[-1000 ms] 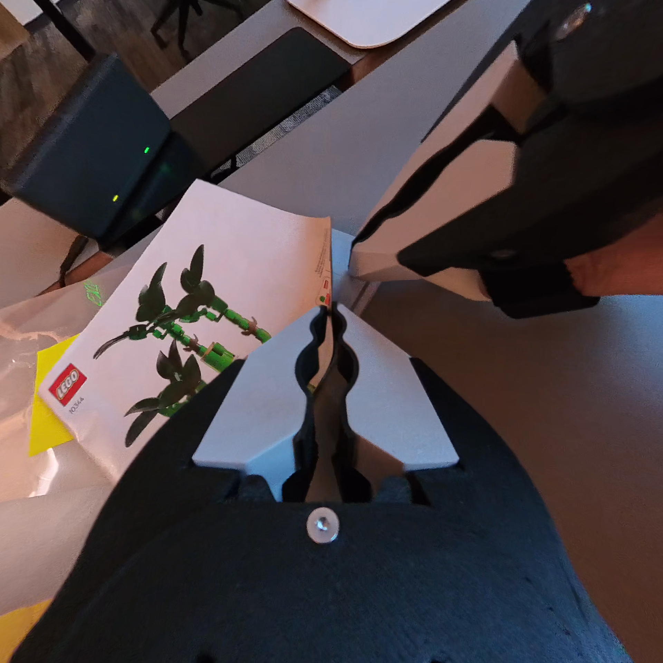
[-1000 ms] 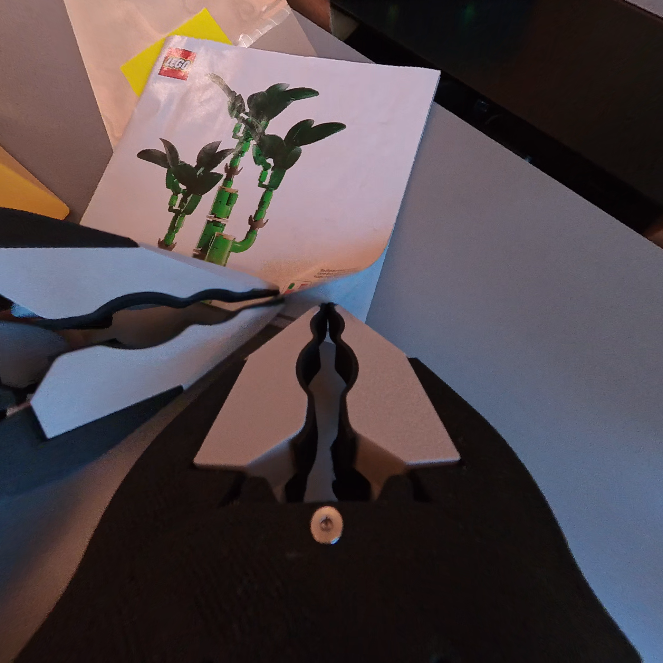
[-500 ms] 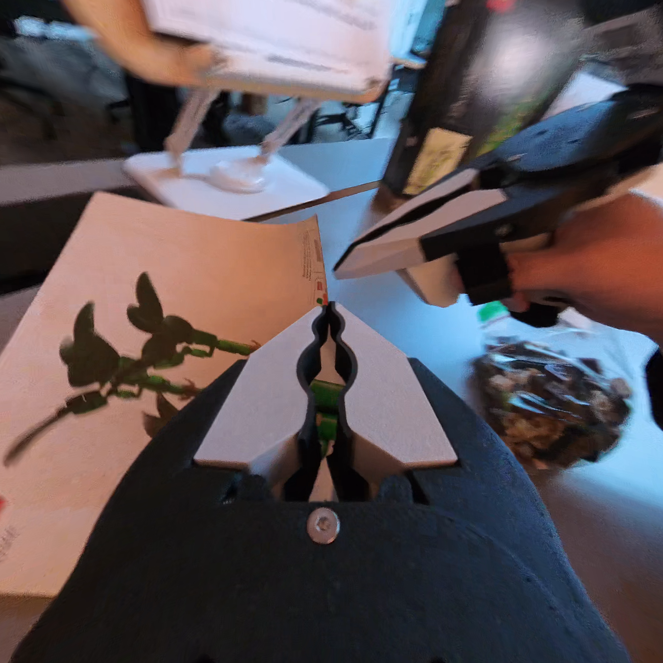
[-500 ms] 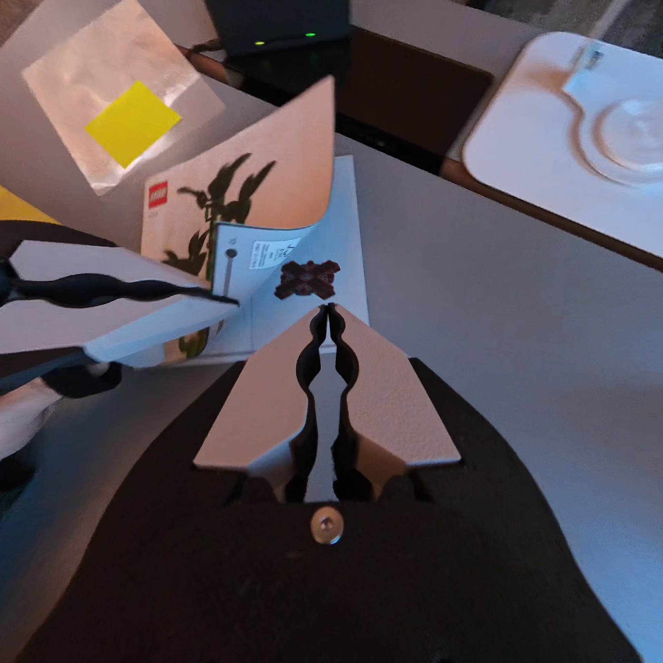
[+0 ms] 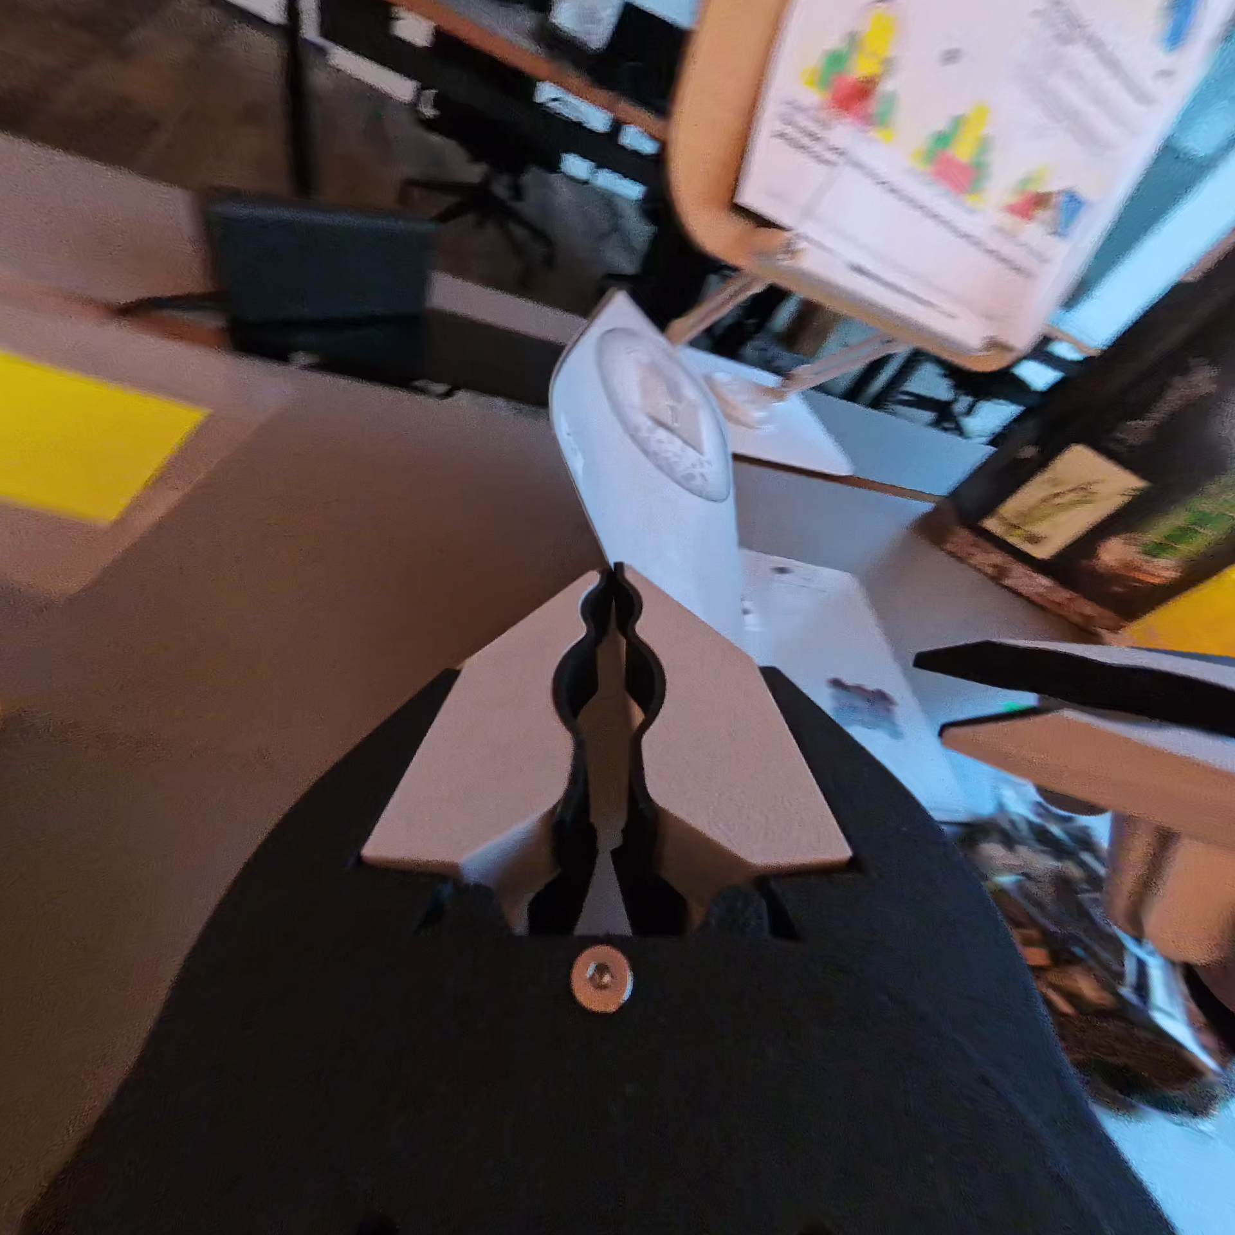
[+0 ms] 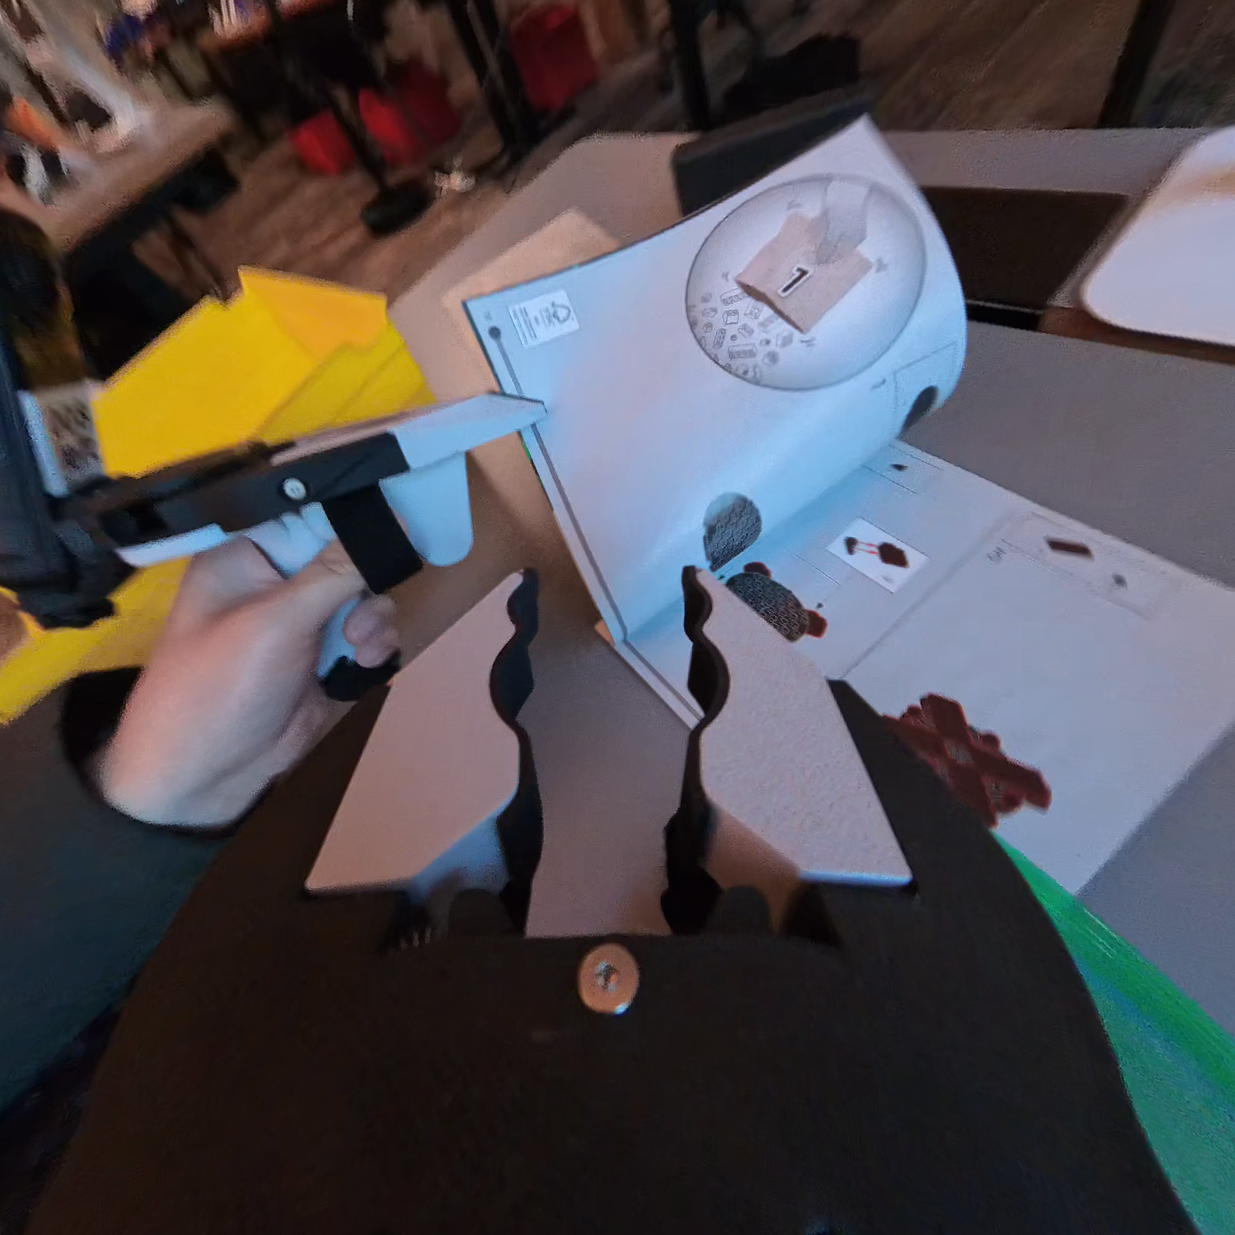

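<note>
My left gripper (image 5: 615, 575) is shut on the edge of a white instruction booklet's cover (image 5: 655, 481) and holds that page lifted and curled up off the grey table. In the right wrist view the left gripper (image 6: 534, 409) pinches the left edge of the raised cover (image 6: 702, 434), whose inner side bears a round picture. The open inner page (image 6: 1002, 601) lies flat on the table. My right gripper (image 6: 605, 581) is open and empty, just short of the booklet's fold. It also shows at the right of the left wrist view (image 5: 935, 695).
A yellow box (image 6: 234, 374) stands at the left behind the hand (image 6: 220, 668) on the left gripper. A clear bag of bricks (image 5: 1069, 935) lies at the right, a black box (image 5: 1103, 501) behind it. A white tray (image 6: 1169, 281) and a picture board (image 5: 935, 133) stand farther back. My right fingertips sit around 11 cm from my left ones.
My left gripper has lifted and swung the cover over, so the booklet stands open. My right gripper, shut before, has opened and drawn back from the page.
</note>
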A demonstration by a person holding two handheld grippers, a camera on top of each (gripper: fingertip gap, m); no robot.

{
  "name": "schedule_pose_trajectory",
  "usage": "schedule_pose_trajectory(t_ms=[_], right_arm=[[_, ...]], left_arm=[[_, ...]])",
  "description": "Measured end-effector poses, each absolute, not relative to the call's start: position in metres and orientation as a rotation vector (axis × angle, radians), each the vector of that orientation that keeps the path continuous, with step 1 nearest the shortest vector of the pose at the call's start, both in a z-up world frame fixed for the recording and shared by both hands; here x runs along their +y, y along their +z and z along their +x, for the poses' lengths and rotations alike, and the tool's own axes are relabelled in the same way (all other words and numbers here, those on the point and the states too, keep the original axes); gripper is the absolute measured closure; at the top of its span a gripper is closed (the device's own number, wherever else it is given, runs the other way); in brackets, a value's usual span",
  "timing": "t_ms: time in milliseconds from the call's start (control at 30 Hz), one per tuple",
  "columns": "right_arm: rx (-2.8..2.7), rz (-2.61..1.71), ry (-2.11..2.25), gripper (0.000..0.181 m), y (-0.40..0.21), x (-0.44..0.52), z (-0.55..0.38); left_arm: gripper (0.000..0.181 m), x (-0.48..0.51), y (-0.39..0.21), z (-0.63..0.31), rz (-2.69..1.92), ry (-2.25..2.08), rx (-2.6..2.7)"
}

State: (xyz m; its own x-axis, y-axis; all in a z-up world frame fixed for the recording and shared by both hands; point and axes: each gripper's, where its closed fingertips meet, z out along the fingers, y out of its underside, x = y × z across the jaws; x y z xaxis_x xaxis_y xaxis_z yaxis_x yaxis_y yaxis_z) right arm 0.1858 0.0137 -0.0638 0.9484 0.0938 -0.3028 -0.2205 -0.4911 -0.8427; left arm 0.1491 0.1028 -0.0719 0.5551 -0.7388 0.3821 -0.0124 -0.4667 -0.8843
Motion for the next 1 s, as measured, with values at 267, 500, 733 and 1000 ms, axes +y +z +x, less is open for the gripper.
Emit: schedule_pose_trajectory(t_ms=[267,500,733,1000], right_arm=[[-0.291,-2.164,0.017,0.121,-0.126,0.052,0.142],[-0.522,-2.164,-0.239,0.136,-0.150,0.070,0.143],[-0.706,-2.235,-0.141,0.163,-0.160,0.077,0.131],[-0.987,-2.411,-0.339,0.175,-0.163,0.091,0.165]], left_arm=[[0.181,0.113,-0.105,0.088,-1.987,-0.636,0.601],[0.178,0.110,-0.138,0.073,-2.146,-0.630,0.587],[0.161,0.083,-0.129,0.078,-2.082,-0.749,0.650],[0.167,0.078,-0.141,0.083,-2.156,-0.904,0.685]])
